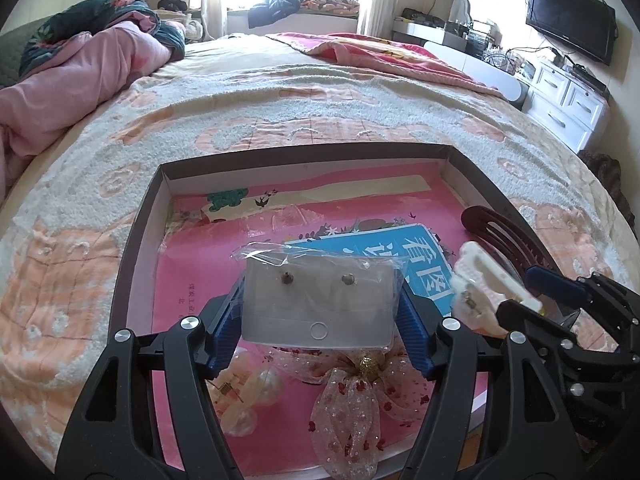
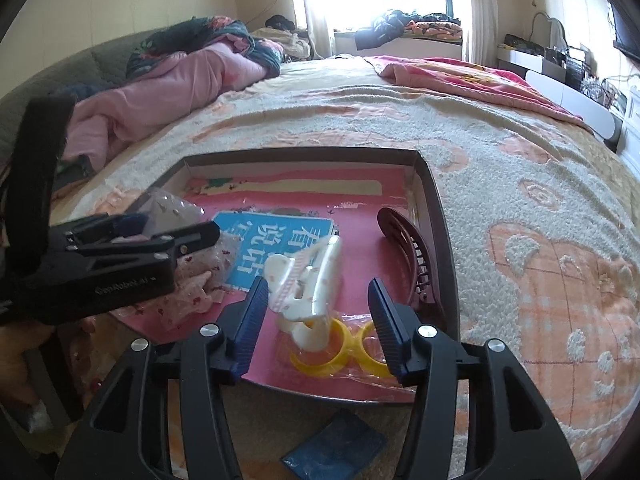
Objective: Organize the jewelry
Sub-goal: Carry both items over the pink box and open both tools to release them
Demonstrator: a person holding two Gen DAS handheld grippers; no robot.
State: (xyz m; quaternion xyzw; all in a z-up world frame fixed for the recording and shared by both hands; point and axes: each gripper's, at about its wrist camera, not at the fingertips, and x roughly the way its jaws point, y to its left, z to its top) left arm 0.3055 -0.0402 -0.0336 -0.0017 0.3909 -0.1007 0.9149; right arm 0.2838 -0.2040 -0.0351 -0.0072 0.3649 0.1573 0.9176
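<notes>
A shallow dark box (image 1: 136, 240) with a pink lining lies on the bed. My left gripper (image 1: 320, 300) hovers over it, shut on a clear packet (image 1: 320, 312) holding a card with two stud earrings. Under it lie a sheer floral bow (image 1: 352, 392) and a pearl clip (image 1: 248, 396). My right gripper (image 2: 316, 286) is open. A white claw clip (image 2: 308, 280) stands tilted between its jaws, touching the left pad and apart from the right one. The clip's foot rests by bagged yellow rings (image 2: 340, 344). A dark red hair clip (image 2: 404, 248) leans on the box's right wall.
A blue printed card (image 2: 272, 244) lies flat in the box. A small blue packet (image 2: 336, 448) sits on the bedspread in front of the box. A pink quilt (image 1: 80, 68) is bunched at the far left. White drawers (image 1: 568, 100) and a TV (image 1: 568, 20) stand at the right.
</notes>
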